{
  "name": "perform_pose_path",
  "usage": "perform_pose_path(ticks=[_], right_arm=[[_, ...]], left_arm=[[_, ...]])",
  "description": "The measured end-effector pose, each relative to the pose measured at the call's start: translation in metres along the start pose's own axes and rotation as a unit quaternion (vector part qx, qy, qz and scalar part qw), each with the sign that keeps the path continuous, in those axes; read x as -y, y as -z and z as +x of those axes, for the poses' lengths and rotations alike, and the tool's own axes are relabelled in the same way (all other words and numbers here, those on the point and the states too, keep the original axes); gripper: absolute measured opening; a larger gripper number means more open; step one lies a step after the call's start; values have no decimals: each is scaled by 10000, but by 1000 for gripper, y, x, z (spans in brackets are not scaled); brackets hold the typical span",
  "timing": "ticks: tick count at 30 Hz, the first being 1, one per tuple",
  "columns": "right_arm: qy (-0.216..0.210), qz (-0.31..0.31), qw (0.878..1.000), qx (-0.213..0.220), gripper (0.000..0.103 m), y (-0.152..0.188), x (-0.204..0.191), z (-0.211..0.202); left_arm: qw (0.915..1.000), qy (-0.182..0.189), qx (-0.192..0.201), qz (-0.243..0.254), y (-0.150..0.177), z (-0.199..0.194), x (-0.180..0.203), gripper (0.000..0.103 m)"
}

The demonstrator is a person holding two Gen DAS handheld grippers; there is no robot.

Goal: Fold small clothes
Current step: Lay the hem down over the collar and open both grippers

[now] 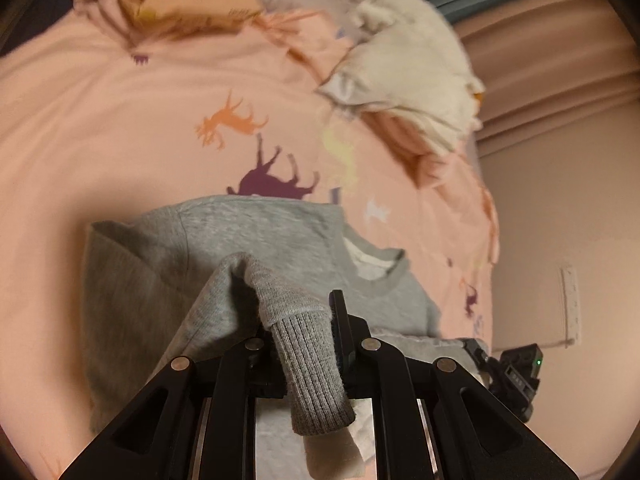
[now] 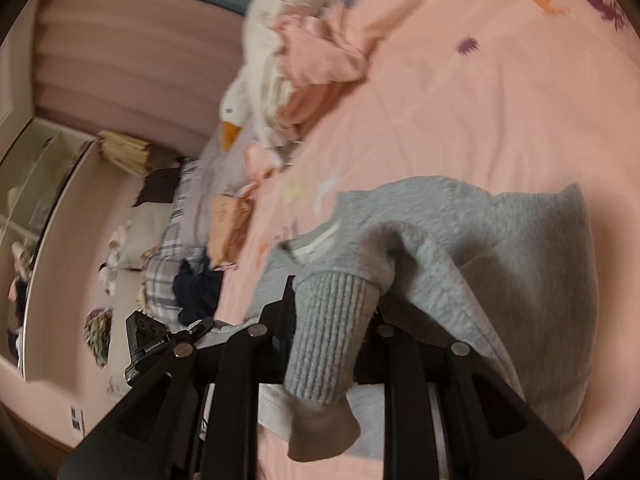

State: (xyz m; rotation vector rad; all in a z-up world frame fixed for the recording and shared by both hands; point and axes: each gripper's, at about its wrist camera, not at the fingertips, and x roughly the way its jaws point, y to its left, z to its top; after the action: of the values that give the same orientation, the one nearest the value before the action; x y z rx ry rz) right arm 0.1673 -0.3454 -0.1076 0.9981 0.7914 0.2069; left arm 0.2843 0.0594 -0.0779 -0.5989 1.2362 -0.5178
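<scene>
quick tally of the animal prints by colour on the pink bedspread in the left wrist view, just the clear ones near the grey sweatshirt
On the pink printed bedspread, beyond the small grey cotton sweatshirt:
orange animal print: 1
dark purple animal print: 1
white animal print: 1
total: 3
Farther prints are too blurred to count.

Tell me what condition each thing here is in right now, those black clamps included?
Left gripper: shut on a ribbed sleeve cuff.
Right gripper: shut on the other sleeve cuff.
Grey sweatshirt: lying on the bed, both sleeves lifted, not yet folded.
Pink bedspread: spread out, mostly smooth.
Goose plush toy: lying on the bed past the sweatshirt.
Pink clothes: crumpled, unfolded heap.
</scene>
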Motion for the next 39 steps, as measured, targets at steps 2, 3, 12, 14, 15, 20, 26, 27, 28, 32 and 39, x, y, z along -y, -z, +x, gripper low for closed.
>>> perform_pose_path(ticks=[2,3,12,14,15,20,26,27,28,32,39], right_arm=[[94,145,9998,-102,25,-7,9,9],[118,281,9994,-168,26,-10,14,13],[-219,1470,9885,-288,49,-36,54,22],[-212,1542,9875,-262,52,-40,58,20],[-179,1546,9874,-271,54,-41,59,21],[-424,1585,9861,-269,73,-48,56,26],[-460,1430,9886,77,78,-41,45,0],[-434,1375,9894,173,78,-41,42,-3],[-377,1249,9911,268,78,-39,38,-10],[-31,281,9991,328,78,-22,11,-25],[1469,-1617,9753,332,41,37,-22,-28]], left_arm=[[9996,-88,-89,-236,-7,14,-9,10],[9992,-70,-158,-372,-11,18,-14,10],[9826,383,-475,-1755,-50,42,-55,44],[9812,541,-428,-1803,-58,41,-55,54],[9821,528,-424,-1755,-61,42,-53,59],[9818,382,-449,-1808,-63,46,-53,60],[9838,349,-182,-1747,-63,23,-61,68],[9842,303,-99,-1739,-63,17,-62,71],[9851,270,8,-1697,-63,10,-62,72],[9954,-275,242,-882,-42,-9,-44,72],[9778,-1529,632,1286,40,-14,7,72]])
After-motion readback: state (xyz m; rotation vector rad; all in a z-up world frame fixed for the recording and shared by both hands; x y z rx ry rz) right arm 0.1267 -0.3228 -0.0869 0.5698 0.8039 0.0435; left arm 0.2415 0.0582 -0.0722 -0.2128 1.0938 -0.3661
